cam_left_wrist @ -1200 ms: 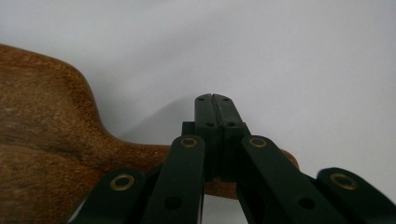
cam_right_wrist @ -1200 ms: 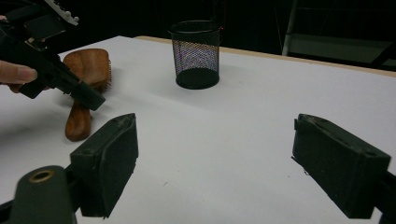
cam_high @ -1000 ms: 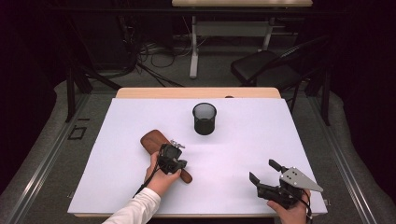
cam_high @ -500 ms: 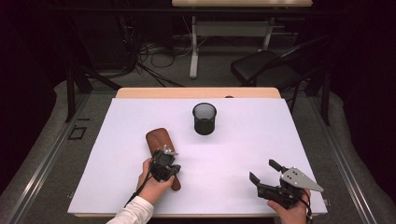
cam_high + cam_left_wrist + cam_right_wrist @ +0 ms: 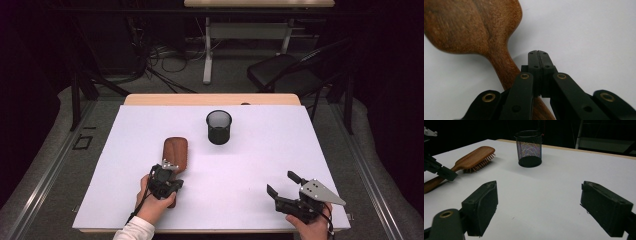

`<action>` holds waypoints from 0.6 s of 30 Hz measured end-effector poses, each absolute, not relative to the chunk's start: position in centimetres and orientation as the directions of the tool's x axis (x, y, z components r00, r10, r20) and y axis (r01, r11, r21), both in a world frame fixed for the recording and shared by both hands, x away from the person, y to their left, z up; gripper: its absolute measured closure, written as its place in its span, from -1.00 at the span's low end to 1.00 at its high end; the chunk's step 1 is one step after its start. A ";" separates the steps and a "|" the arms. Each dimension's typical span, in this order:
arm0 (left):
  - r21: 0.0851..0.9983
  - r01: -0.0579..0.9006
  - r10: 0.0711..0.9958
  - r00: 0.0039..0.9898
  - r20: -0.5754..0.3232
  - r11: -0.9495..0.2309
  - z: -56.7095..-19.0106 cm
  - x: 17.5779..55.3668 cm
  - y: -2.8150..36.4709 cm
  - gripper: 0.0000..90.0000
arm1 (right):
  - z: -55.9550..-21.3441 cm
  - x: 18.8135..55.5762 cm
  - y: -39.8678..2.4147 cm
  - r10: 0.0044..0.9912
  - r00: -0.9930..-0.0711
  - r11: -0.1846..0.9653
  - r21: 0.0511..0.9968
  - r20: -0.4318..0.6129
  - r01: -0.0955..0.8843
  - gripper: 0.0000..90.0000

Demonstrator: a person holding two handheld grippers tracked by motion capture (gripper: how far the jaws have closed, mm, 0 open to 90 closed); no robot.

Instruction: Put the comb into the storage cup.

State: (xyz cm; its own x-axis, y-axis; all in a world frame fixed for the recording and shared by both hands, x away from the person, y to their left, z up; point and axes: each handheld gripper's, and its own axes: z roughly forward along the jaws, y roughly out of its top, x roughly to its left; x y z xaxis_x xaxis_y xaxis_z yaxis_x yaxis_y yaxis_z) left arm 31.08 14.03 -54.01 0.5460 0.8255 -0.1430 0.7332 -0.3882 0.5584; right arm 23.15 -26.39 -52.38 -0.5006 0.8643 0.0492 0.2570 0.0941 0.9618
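Hairbrush (image 5: 175, 152) lies bristles-down on the tabletop (image 5: 260, 165), at 8 o'clock from the mesh cup (image 5: 219, 127). My left claw (image 5: 537, 53) is pressed together, empty, just beside the handle. Right claw (image 5: 537, 207) spread, idle at 5 o'clock. I'd say: spread left, straddle the handle's narrow neck, pinch squarely before lifting.

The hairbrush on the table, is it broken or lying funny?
Nothing looks broken. The hairbrush lies bristles down on the table, and the black mesh cup stands upright. The left gripper is shut beside the handle, not around it.
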 end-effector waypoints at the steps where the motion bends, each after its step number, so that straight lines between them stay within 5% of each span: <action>1: 0.558 0.735 0.828 0.542 -0.144 -0.384 -54.0 31.0 14.2 1.00 | -52.4 23.2 -26.4 0.864 -0.501 0.094 0.962 0.049 0.257 -0.69; 18: 0.569 0.746 0.847 0.508 -0.153 -0.345 -54.1 30.8 16.5 1.00 | -52.4 23.1 -26.4 0.864 -0.501 0.095 0.962 0.048 0.256 -0.69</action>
